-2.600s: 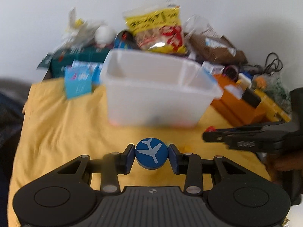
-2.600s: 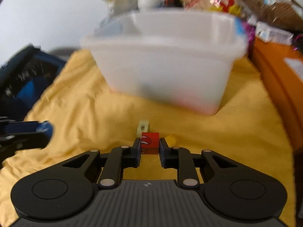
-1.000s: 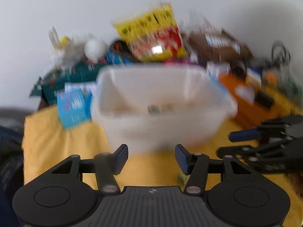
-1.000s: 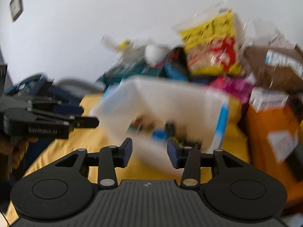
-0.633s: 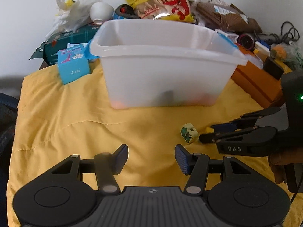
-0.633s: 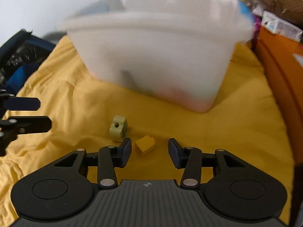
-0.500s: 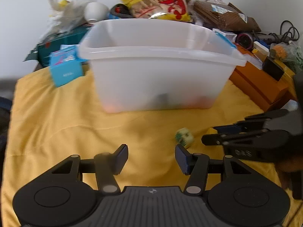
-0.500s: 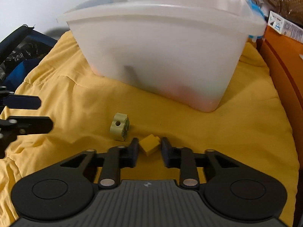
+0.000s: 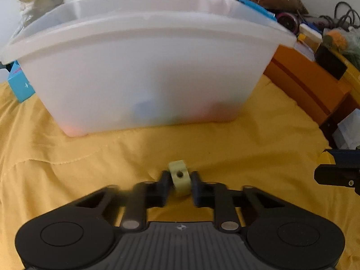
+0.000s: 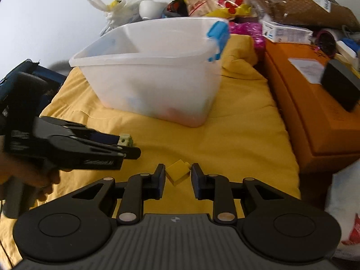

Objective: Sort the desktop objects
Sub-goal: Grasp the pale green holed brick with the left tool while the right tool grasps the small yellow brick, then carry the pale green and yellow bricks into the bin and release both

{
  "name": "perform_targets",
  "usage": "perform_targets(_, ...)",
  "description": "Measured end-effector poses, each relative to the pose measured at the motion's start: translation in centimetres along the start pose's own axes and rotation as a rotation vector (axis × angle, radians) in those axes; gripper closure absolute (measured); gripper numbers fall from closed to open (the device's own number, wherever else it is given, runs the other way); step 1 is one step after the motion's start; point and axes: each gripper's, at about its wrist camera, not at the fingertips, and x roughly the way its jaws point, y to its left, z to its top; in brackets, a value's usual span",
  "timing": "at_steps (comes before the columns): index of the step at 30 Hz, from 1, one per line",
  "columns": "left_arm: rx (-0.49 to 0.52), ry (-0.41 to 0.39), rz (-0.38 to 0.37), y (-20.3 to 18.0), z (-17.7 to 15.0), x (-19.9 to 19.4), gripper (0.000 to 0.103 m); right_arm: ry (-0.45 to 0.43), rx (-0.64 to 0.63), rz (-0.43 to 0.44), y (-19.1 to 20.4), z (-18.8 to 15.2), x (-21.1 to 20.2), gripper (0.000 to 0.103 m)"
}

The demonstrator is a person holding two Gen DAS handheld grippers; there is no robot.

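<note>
Left gripper jaws pinching pale green block (hole faces camera), just above yellow cloth. Right gripper jaws clamped on yellow brick. White bin dead ahead of both jaws, rim higher; left nearer.

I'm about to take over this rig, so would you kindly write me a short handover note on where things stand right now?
Left gripper: shut on the green block, low over the yellow cloth.
Right gripper: shut on the yellow block, also just above the cloth.
Bin: straight ahead on the cloth; blurry blue and red shapes show through its wall, so some pieces are already in.
Left to do: lift both blocks over the rim and drop them in. No other loose blocks in view.
</note>
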Motion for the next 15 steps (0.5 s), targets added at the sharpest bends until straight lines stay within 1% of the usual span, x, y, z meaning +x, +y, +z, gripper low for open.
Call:
perform_targets(2,0.009,-0.032,0.000,0.3,0.0,-1.1,0.086,-0.006,0.012,0.001,-0.2,-0.1,-0.2,0.075)
perform_targets(6,0.036,-0.109,-0.004,0.9,-0.1,-4.8,0.086,-0.022,0.033,0.016,-0.5,0.2,-0.6,0.075)
perform_targets(8,0.008,-0.140,-0.013,1.7,0.1,-6.8,0.086,-0.042,0.033,0.032,-0.3,0.7,-0.9,0.075)
perform_targets(12,-0.005,-0.196,-0.022,2.7,1.2,-10.5,0.086,-0.100,0.019,0.069,0.7,2.7,-1.8,0.075)
perform_targets(15,-0.011,-0.225,-0.020,3.3,3.1,-12.4,0.086,-0.151,-0.003,0.097,1.7,5.0,-2.7,0.075)
